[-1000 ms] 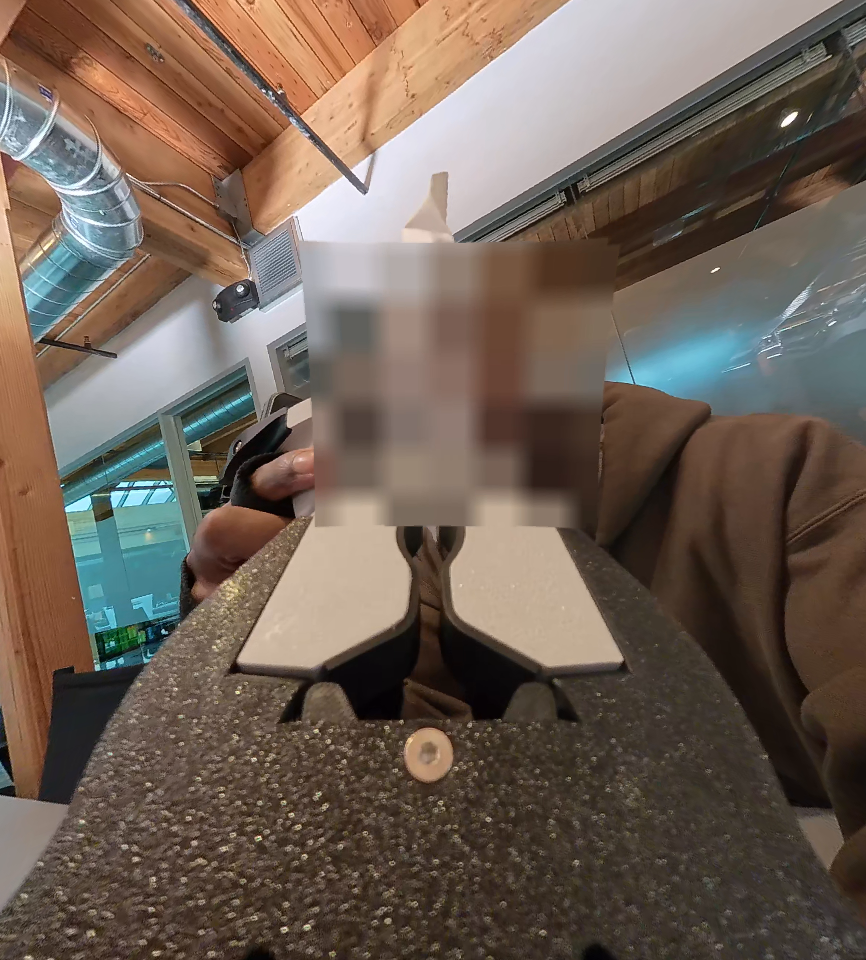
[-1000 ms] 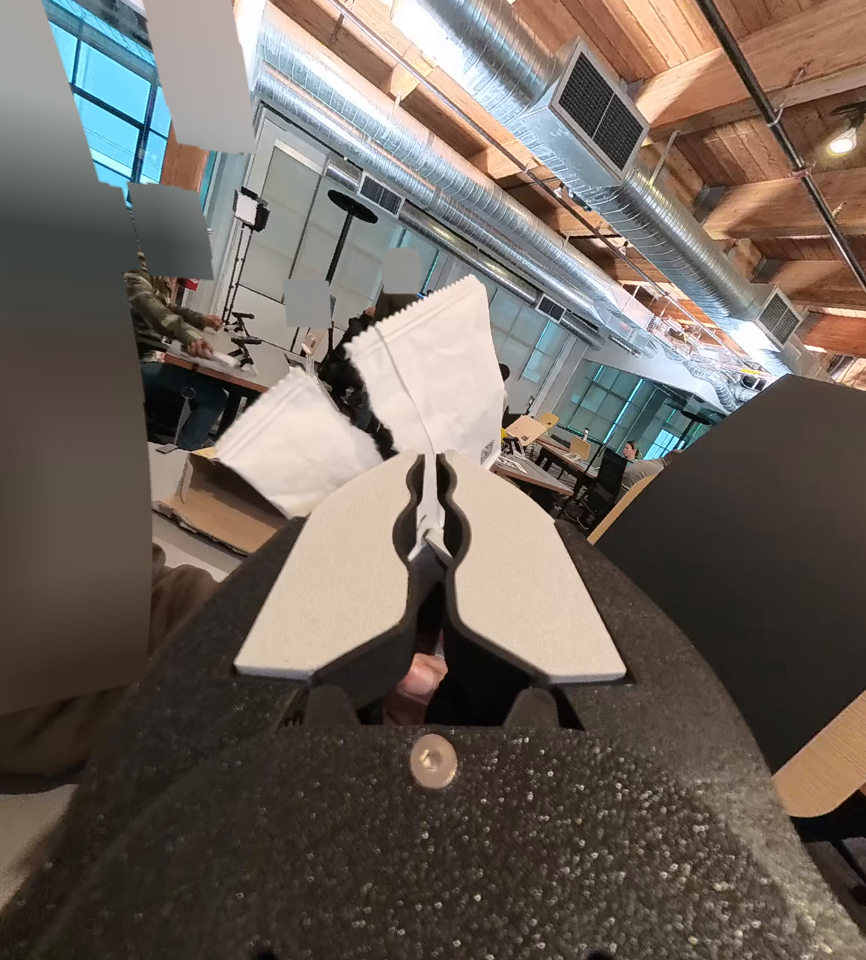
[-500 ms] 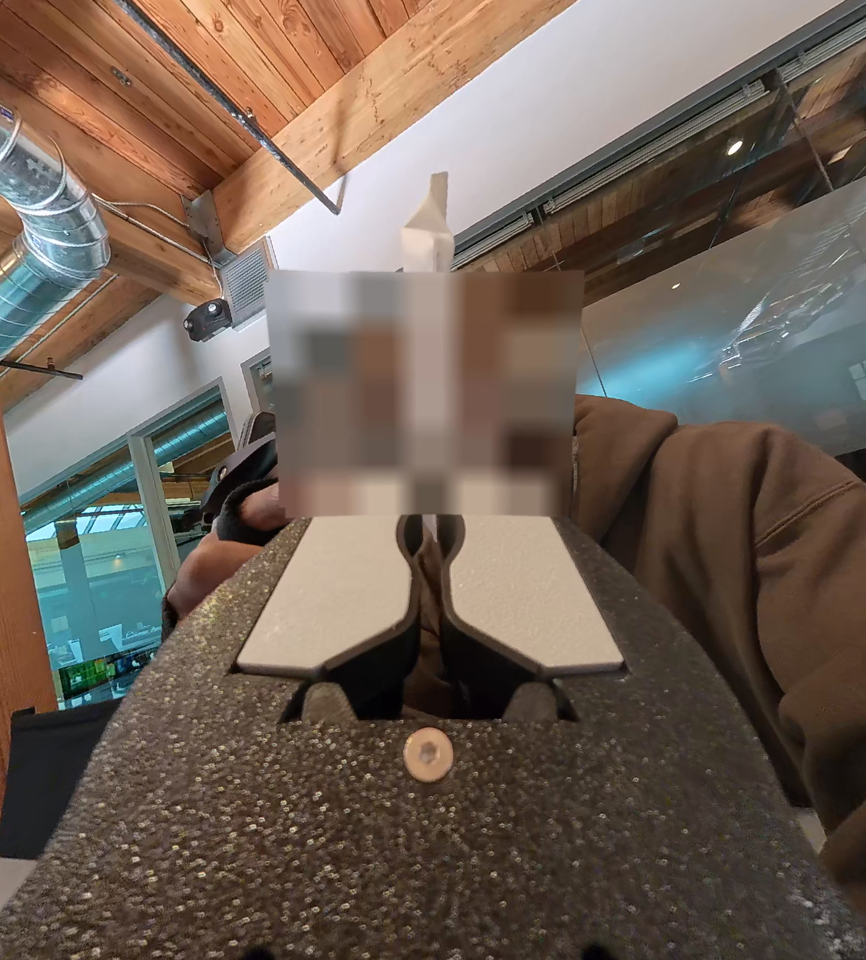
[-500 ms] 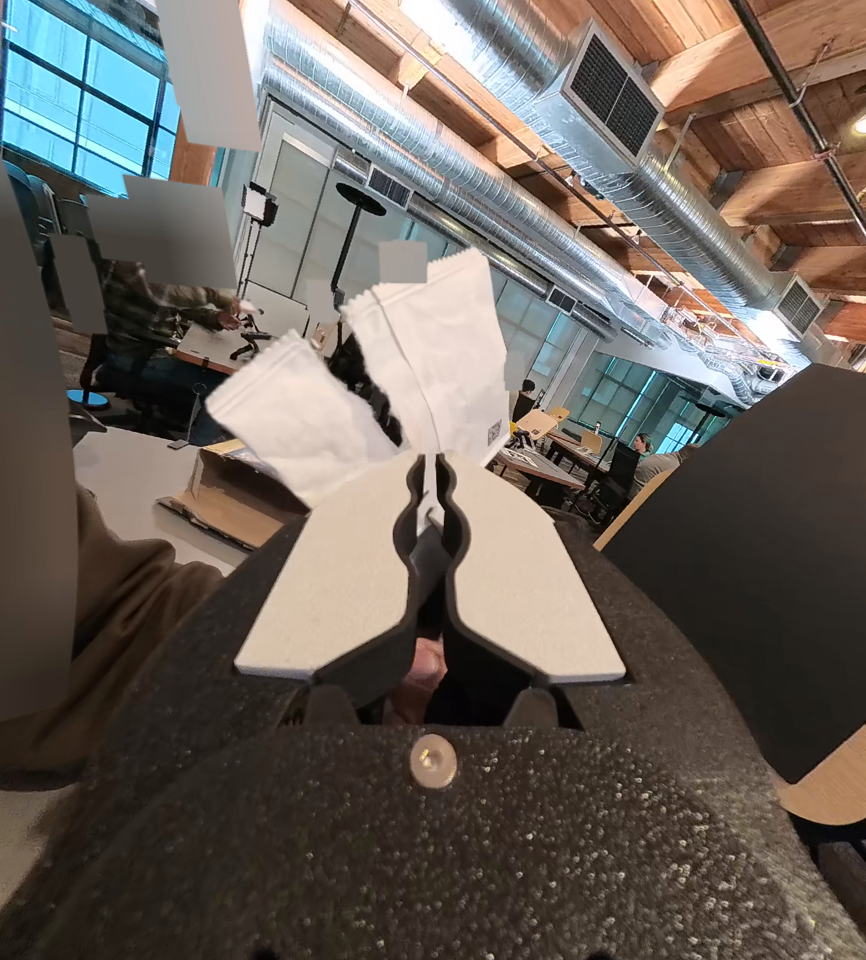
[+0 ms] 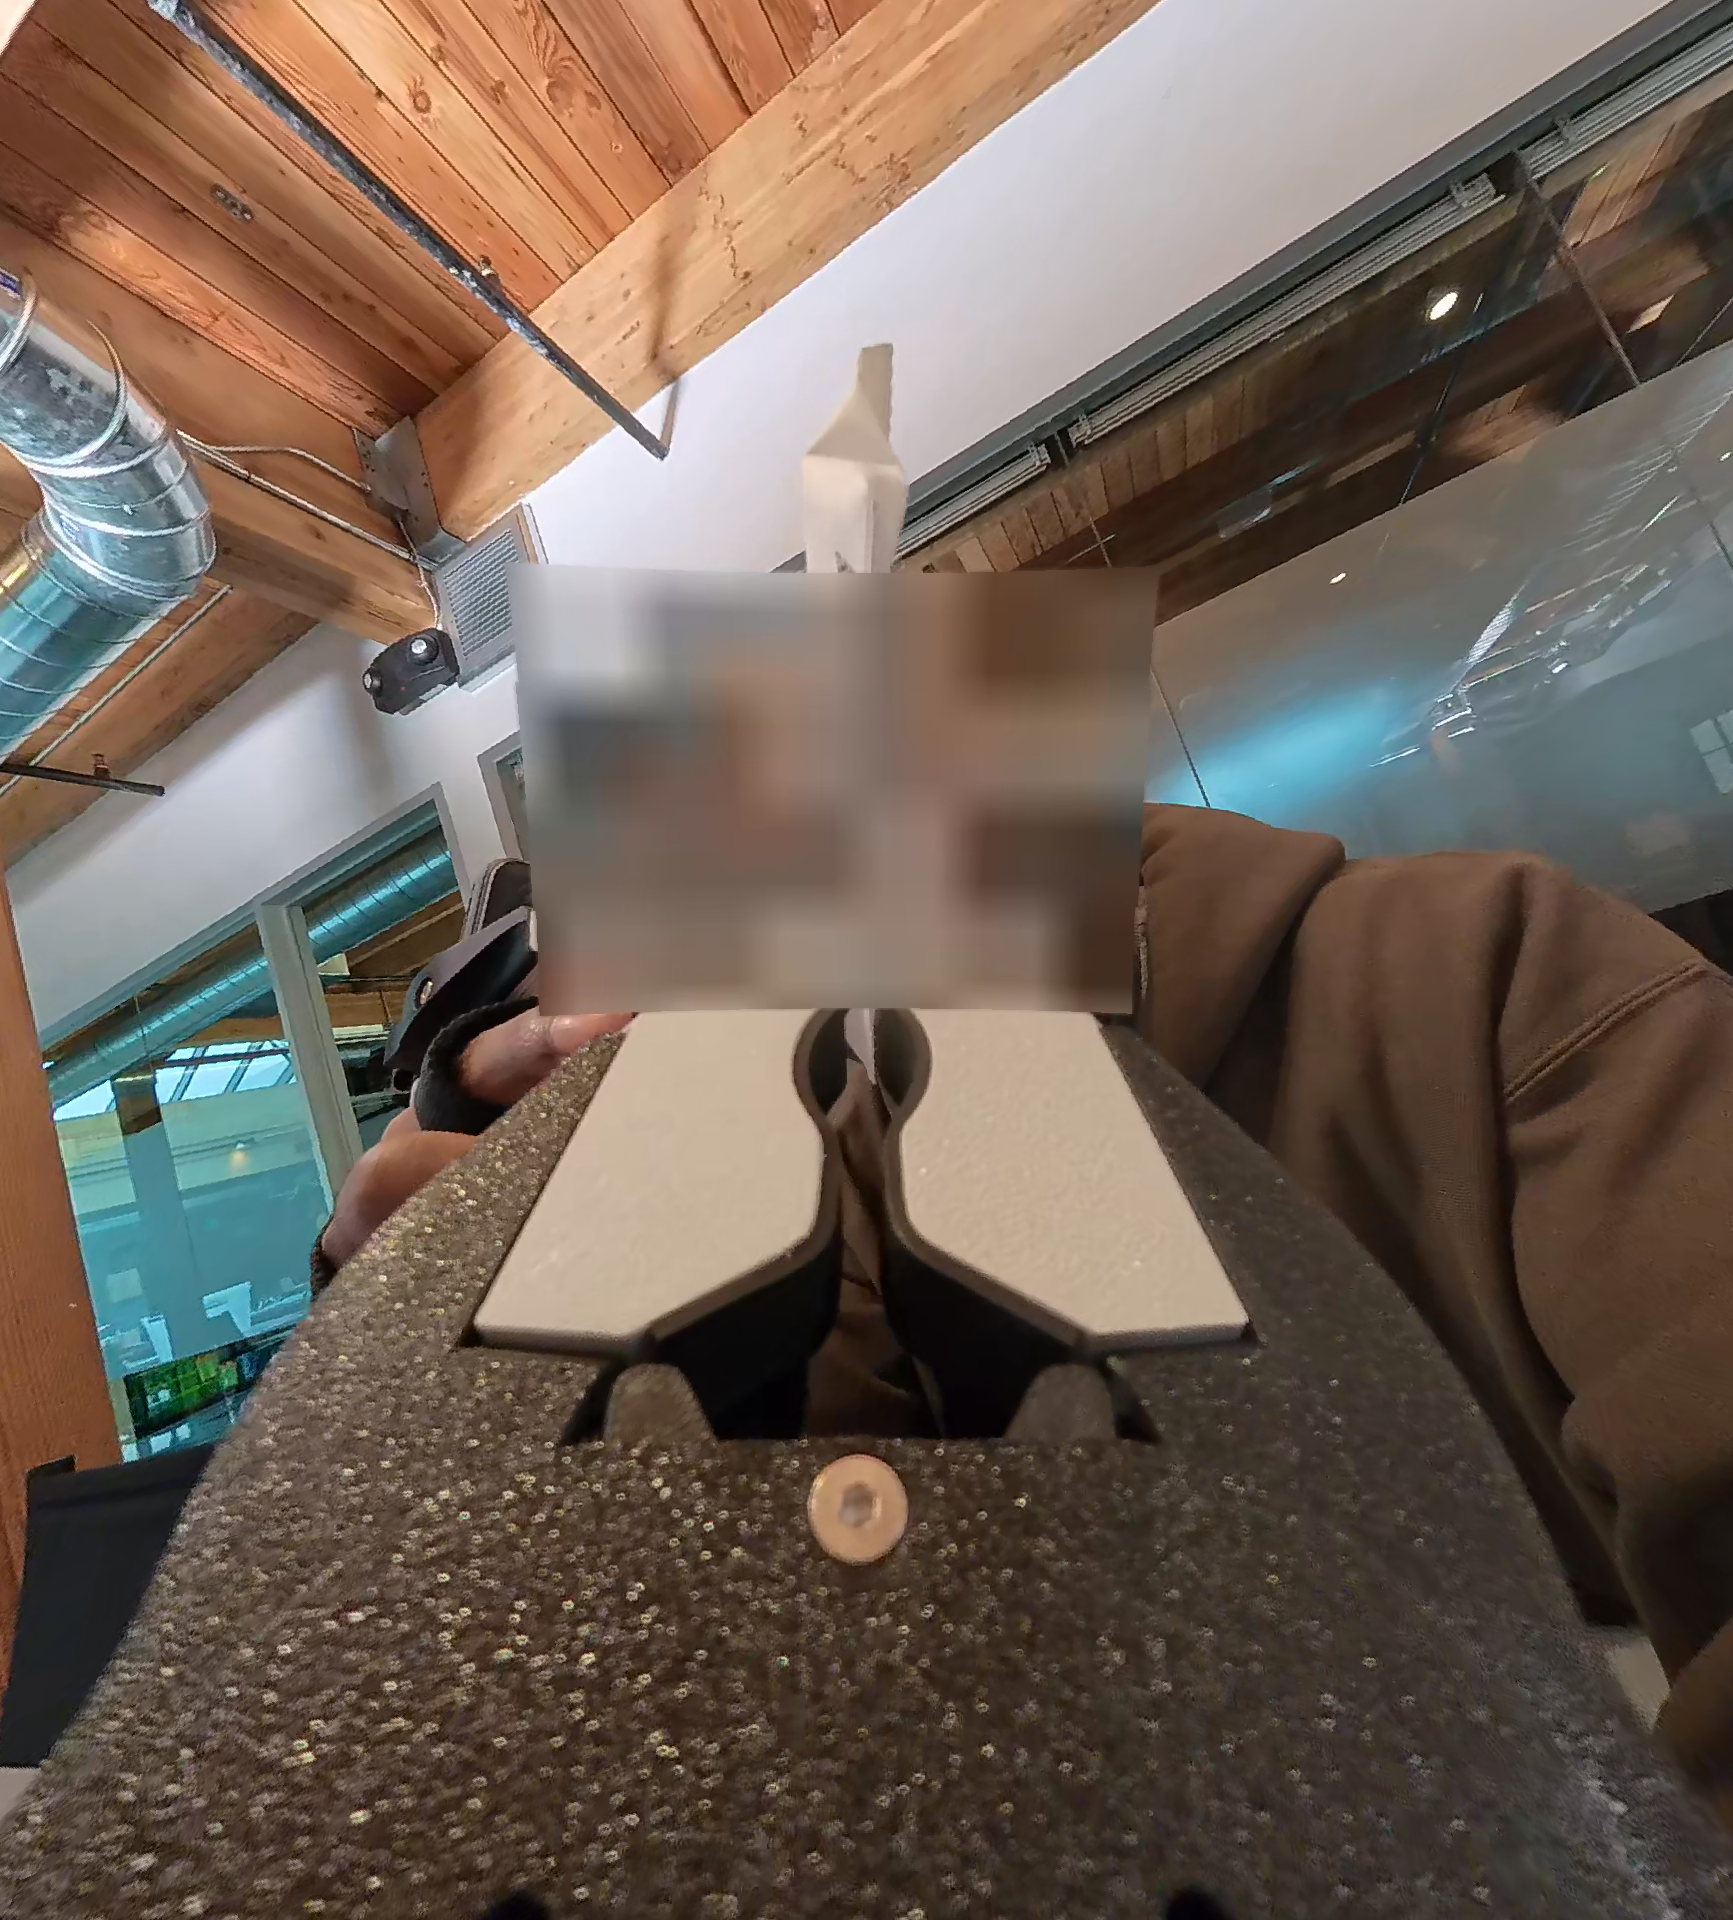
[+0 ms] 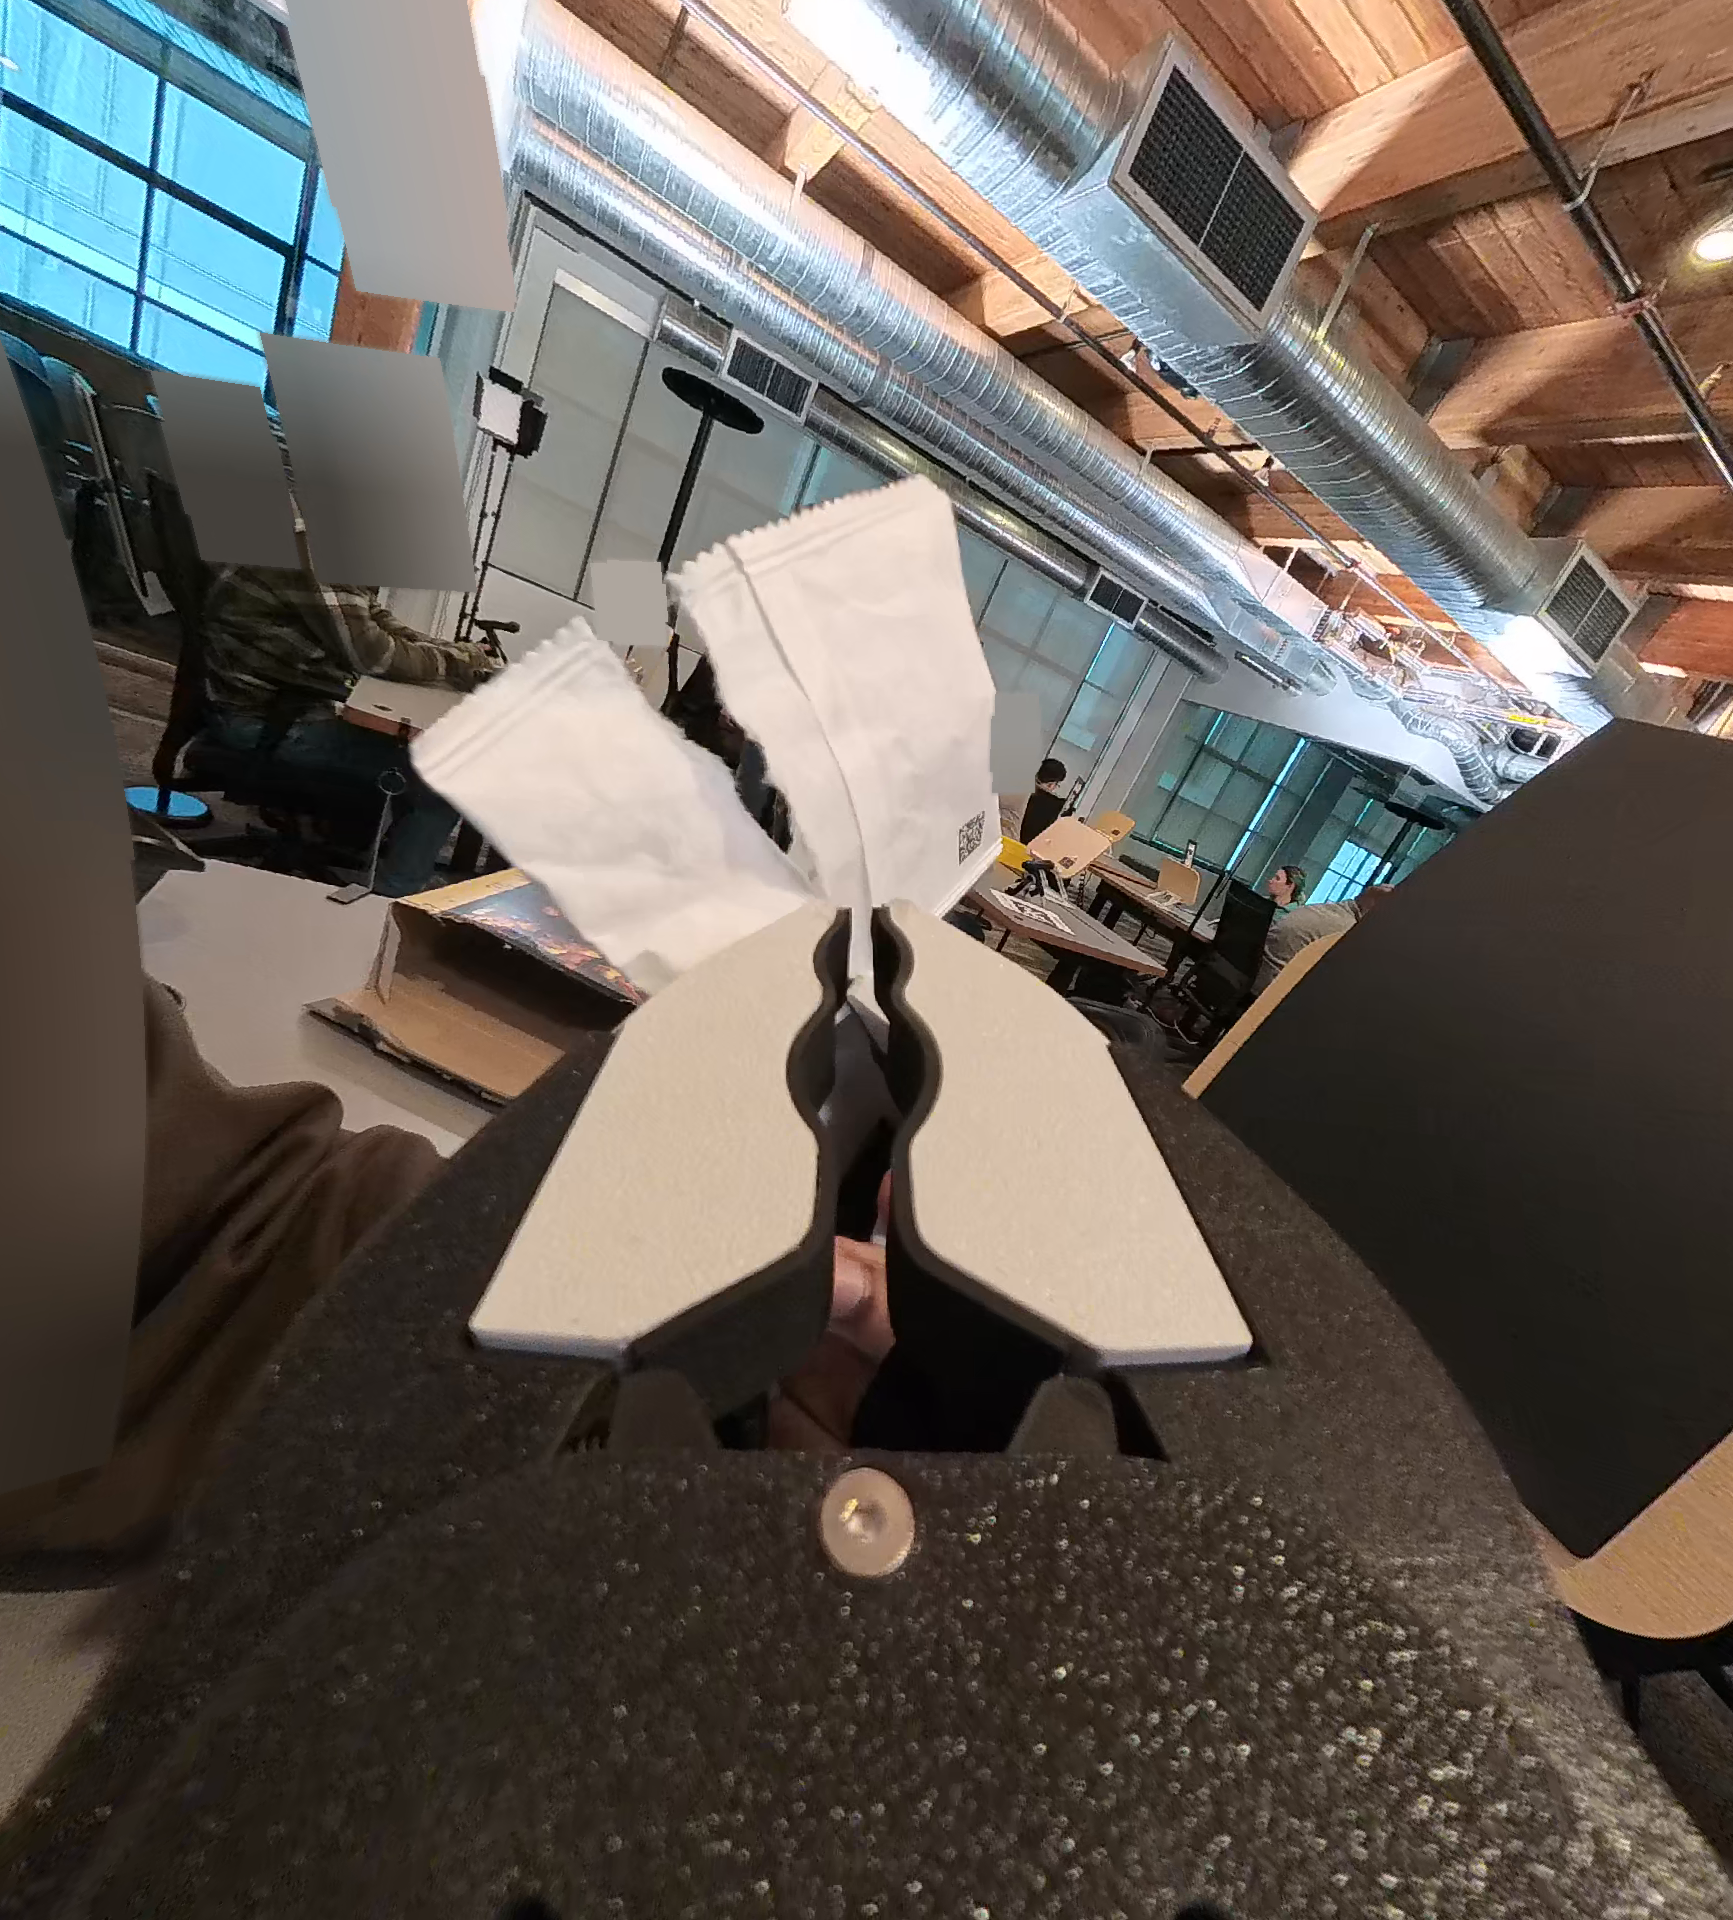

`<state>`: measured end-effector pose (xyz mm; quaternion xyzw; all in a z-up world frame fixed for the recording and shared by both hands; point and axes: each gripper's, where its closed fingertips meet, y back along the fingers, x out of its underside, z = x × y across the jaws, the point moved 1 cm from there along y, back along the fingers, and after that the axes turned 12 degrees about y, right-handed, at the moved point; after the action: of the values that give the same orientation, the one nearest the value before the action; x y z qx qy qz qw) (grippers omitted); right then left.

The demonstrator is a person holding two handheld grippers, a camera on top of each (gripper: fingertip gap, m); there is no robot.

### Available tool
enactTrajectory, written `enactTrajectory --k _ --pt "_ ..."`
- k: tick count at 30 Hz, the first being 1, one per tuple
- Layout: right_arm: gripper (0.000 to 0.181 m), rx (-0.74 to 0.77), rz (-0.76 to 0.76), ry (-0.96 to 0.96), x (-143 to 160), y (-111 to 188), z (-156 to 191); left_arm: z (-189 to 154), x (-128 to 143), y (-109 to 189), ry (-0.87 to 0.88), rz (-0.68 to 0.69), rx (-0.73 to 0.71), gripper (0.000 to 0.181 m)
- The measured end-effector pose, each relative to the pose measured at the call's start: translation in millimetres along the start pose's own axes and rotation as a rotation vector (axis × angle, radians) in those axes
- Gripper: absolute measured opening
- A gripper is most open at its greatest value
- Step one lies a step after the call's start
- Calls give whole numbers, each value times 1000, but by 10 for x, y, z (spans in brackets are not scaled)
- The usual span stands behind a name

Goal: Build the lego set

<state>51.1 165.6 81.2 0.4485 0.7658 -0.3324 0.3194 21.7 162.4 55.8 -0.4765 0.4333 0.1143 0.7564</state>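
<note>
Both grippers raised off the table, pointing up. Right gripper [image 6: 860, 935] clamped on white paper bag [image 6: 841, 727], torn into 2 flaps splaying above its tips. Left gripper [image 5: 860, 1029] closed on the same bag's edge [image 5: 849, 488], seen edge-on. Flattened cardboard box [image 6: 467, 997] on grey table [image 6: 249, 956] behind.

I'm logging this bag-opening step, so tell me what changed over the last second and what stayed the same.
In the right wrist view the two flaps of the white paper bag have spread a little wider apart, and both views have swung slightly. Nothing was picked up or let go. The right hand-held gripper stays shut on the bag, and the left hand-held gripper stays shut on its edge of it.
</note>
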Motion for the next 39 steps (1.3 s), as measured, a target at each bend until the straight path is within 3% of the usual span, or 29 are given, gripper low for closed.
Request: enactTrajectory --k 10,20,28,39 --pt "5 2 7 6 9 14 -15 33 -52 22 -48 -8 -52 0" --pt "19 159 69 -1 128 139 -349 193 -560 286 -397 -208 -525 0" --pt "30 186 108 -96 344 -10 -312 168 -361 211 -390 -124 -676 0" --pt "3 163 19 -306 408 -86 -215 58 -268 182 -401 -71 -832 2"
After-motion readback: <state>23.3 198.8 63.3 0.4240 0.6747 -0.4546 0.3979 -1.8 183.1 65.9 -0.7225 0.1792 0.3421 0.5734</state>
